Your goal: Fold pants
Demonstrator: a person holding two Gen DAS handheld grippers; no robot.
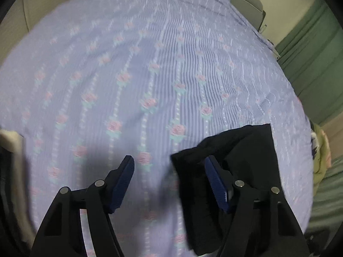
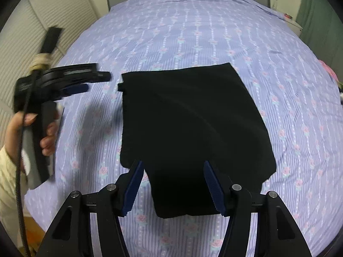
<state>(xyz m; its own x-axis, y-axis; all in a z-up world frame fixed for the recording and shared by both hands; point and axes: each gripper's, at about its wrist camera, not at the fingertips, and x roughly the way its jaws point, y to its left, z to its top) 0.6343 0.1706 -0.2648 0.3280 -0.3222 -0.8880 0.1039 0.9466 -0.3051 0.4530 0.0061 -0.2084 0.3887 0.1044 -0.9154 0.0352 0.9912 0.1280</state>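
Pants [image 2: 188, 115], black and folded into a flat block, lie on a lilac bedspread [image 2: 214, 32] patterned with pink roses. The right gripper [image 2: 172, 184] hangs above their near, narrower end, jaws partly open with the cloth below the gap, and grips nothing. To its left, off the fabric's edge, a person's hand [image 2: 46, 135] holds the left gripper [image 2: 94, 83] over bare bedspread. In that gripper's own blurred view its jaws stand apart and empty, the pants' rumpled corner lying under its right finger [image 1: 214, 182] and beyond it.
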